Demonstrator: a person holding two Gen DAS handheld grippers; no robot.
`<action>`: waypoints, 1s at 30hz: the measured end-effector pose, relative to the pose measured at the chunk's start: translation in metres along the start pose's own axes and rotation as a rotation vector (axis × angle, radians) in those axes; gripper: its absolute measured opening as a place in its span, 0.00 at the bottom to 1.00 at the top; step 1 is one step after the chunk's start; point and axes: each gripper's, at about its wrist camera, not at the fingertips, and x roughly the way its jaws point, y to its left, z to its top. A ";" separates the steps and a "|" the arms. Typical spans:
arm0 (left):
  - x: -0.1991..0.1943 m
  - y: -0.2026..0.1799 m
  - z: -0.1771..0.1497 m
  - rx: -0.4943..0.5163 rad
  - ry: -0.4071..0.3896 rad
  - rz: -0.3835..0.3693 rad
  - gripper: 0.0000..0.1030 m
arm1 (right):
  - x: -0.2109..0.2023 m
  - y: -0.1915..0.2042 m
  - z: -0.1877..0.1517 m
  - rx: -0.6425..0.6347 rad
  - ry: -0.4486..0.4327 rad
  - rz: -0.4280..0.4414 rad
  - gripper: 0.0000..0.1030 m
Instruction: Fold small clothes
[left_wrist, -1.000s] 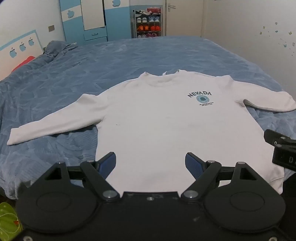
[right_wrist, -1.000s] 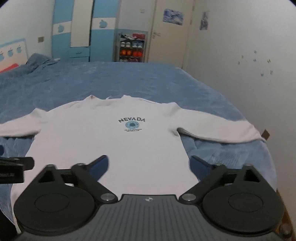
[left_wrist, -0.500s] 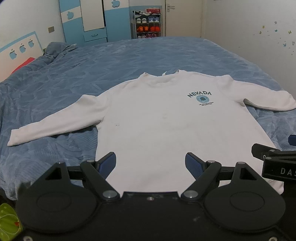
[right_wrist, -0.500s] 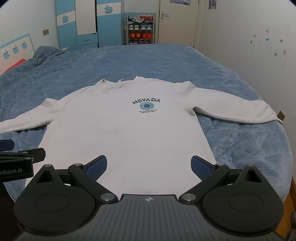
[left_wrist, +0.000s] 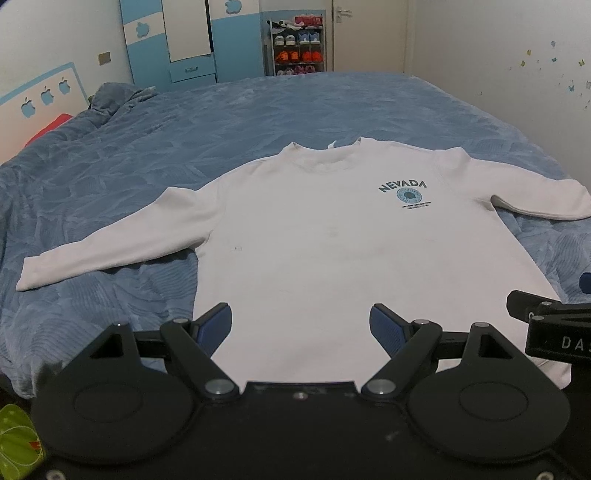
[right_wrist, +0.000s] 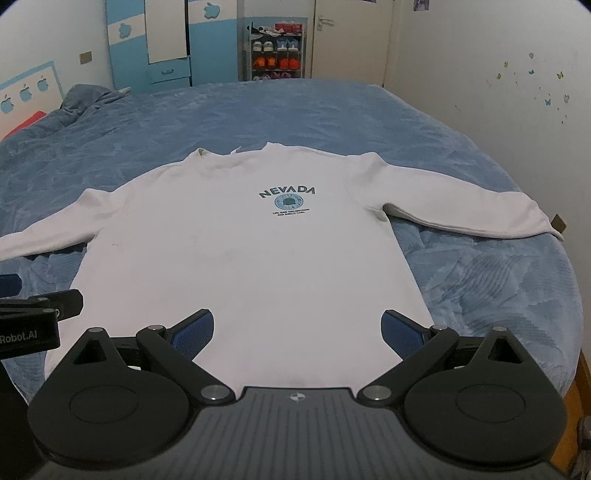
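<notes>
Both tongs have crept forward, left tongs (left_wrist: 301, 325) and right tongs (right_wrist: 297, 332) spread wide above the white "NEVADA" sweatshirt (right_wrist: 258, 258).

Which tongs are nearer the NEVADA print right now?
Right. The right tongs face the NEVADA print nearly head-on; the left tongs sit further left, near the hem's left half.

One white long-sleeved sweatshirt (left_wrist: 332, 251), two sleeves spread out, one NEVADA print (left_wrist: 403, 189) on chest; one bed, one blue bedspread (left_wrist: 258, 110); two grippers, left gripper (left_wrist: 301, 325) and right gripper (right_wrist: 297, 330), two blue-padded fingers each, all four spread apart; one blue-and-white wardrobe (left_wrist: 192, 37); one shoe rack (left_wrist: 297, 48); one door (left_wrist: 365, 33); three apple cut-outs (left_wrist: 46, 96) on headboard.
</notes>
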 end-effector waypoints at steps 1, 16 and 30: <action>0.001 0.000 0.000 -0.002 0.001 0.000 0.81 | 0.000 0.000 0.000 0.000 0.001 -0.001 1.00; 0.026 0.004 -0.001 -0.018 0.034 -0.006 0.81 | 0.020 0.007 -0.001 -0.010 0.040 -0.022 1.00; 0.026 0.004 0.000 -0.036 0.042 -0.015 0.81 | 0.023 0.009 0.002 -0.013 0.039 -0.024 1.00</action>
